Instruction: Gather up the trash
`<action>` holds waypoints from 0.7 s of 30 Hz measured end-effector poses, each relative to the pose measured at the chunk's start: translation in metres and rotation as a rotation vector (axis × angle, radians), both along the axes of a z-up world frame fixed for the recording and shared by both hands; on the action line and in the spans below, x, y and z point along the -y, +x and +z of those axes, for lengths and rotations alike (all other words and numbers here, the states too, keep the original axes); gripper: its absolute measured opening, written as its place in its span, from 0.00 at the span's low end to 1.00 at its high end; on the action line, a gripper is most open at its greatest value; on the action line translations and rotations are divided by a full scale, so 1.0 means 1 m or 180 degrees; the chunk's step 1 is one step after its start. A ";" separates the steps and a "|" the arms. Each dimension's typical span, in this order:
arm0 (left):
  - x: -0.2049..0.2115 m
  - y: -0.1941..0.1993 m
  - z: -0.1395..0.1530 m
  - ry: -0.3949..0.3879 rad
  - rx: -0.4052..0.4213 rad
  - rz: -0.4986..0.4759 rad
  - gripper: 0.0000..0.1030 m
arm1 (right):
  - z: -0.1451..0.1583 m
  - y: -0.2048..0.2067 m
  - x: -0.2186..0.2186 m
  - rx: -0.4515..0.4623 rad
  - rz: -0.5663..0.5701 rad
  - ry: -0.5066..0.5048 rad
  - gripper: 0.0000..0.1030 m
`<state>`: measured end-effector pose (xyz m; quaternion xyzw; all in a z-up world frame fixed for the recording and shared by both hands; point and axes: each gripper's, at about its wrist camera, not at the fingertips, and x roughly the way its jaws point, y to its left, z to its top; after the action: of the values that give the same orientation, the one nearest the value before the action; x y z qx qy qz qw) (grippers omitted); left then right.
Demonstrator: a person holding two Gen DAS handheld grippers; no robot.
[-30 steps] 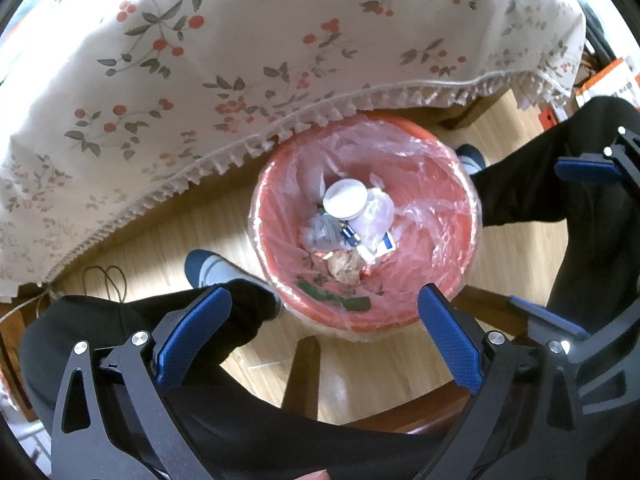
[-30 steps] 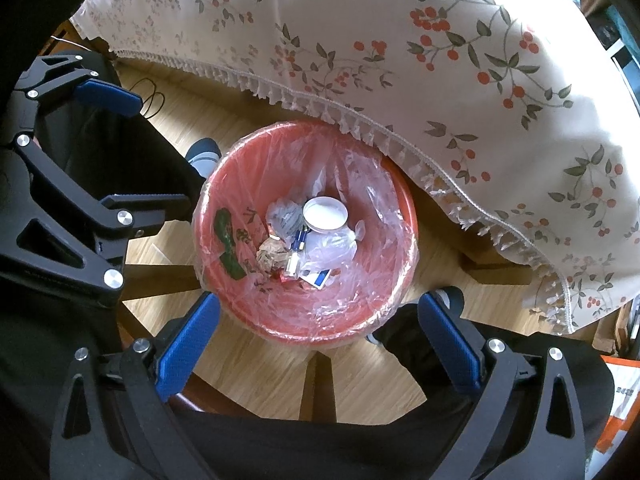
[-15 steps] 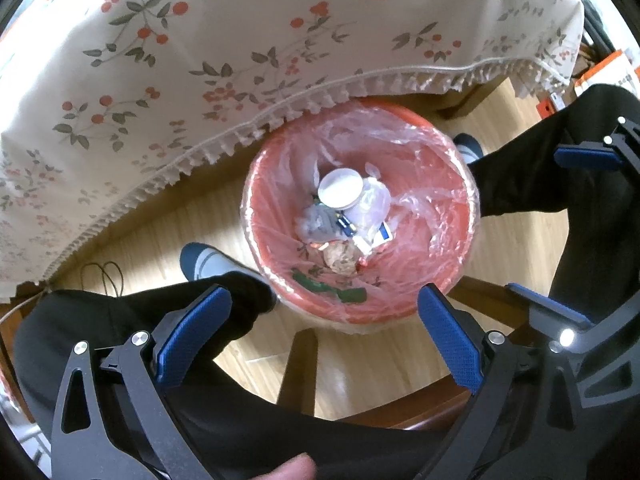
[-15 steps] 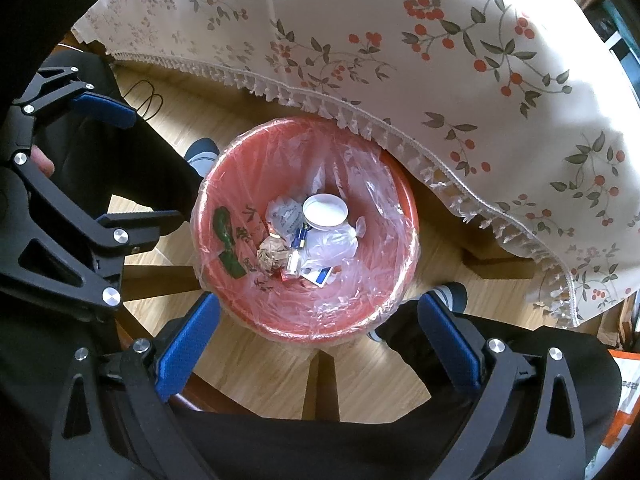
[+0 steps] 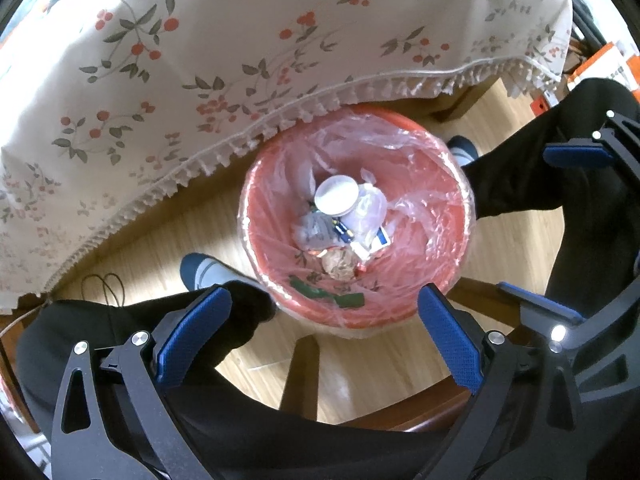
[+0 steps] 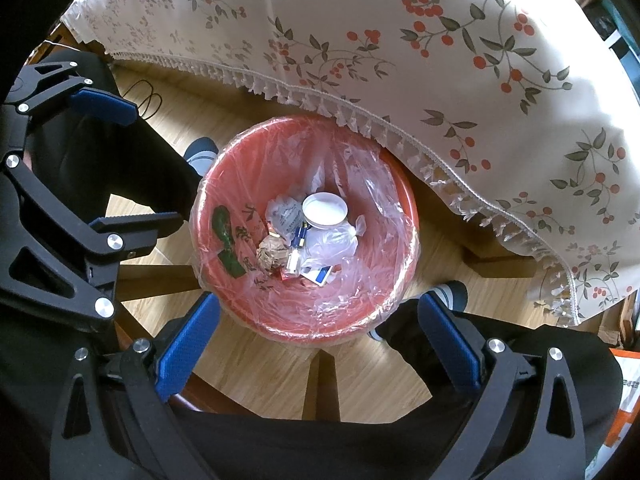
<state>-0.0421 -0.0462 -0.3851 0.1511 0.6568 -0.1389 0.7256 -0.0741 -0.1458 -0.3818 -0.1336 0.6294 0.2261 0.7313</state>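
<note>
Gaping wide, L claw (image 5: 324,320) & R claw (image 6: 316,328) empty.

bin (image 6: 400,300) red | tablecloth (image 6: 400,60) cream, red-berry print | lid (image 6: 325,210) white

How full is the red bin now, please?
Mostly empty. Trash lies only at the bottom of the red bin: a white lid, crumpled paper and wrappers. Its clear liner walls are bare above.
</note>
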 end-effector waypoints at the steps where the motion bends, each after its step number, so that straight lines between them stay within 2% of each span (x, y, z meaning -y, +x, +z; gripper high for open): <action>1: 0.000 0.000 0.000 0.0006 0.0002 -0.0002 0.94 | 0.000 0.000 0.000 -0.0001 -0.0002 -0.0001 0.95; 21: 0.003 -0.001 0.000 0.0007 -0.0009 -0.0075 0.94 | -0.001 0.001 0.001 -0.0005 -0.0001 -0.0001 0.95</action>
<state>-0.0432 -0.0488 -0.3850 0.1595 0.6561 -0.1469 0.7228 -0.0736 -0.1464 -0.3823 -0.1335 0.6300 0.2260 0.7309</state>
